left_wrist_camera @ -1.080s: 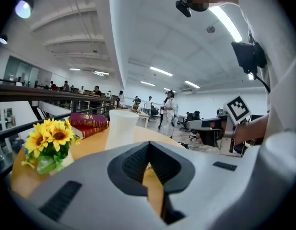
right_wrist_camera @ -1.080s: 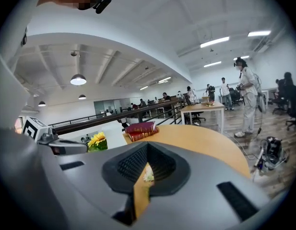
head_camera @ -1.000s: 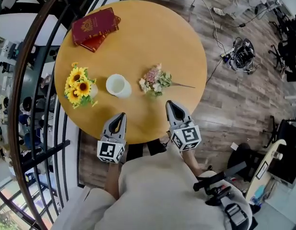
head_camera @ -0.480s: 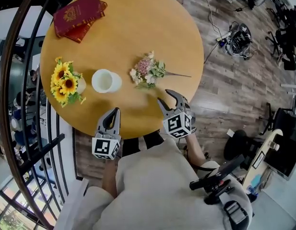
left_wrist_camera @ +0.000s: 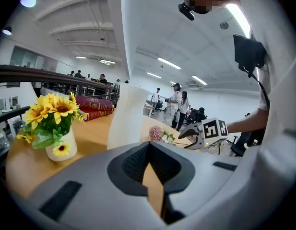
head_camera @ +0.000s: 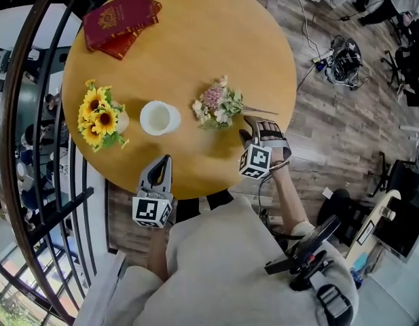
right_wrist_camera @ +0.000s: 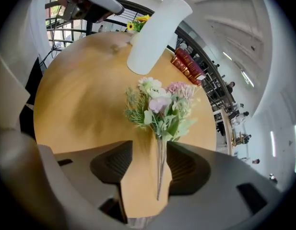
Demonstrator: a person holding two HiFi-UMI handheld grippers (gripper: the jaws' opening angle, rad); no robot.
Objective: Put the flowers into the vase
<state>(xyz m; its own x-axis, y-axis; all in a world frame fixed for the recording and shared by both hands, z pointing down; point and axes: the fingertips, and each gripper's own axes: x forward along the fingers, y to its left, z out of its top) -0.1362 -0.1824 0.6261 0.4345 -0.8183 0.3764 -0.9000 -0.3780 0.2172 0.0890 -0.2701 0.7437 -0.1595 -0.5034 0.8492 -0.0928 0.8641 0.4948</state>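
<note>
A bouquet of pink and white flowers [head_camera: 218, 106] lies on the round wooden table [head_camera: 195, 46], its thin stem [head_camera: 260, 111] pointing right. The tall white vase [head_camera: 158, 117] stands upright to the bouquet's left. My right gripper [head_camera: 262, 122] is down over the stem's end. In the right gripper view the stem [right_wrist_camera: 159, 171] runs between the opening jaws of the right gripper [right_wrist_camera: 149, 147] without being pressed; bouquet [right_wrist_camera: 162, 107] and vase [right_wrist_camera: 155, 32] lie ahead. My left gripper [head_camera: 163, 163] hangs at the near table edge, shut and empty, facing the vase [left_wrist_camera: 126, 114].
A small pot of sunflowers [head_camera: 100, 117] stands left of the vase. Two red books [head_camera: 121, 20] lie stacked at the far left. A dark curved railing [head_camera: 32, 114] runs close along the table's left side. Wooden floor with cables [head_camera: 341, 70] lies to the right.
My right gripper has dropped toward the table, rolled over, and opened around the bouquet's stem. The left gripper has stayed near the front edge.
</note>
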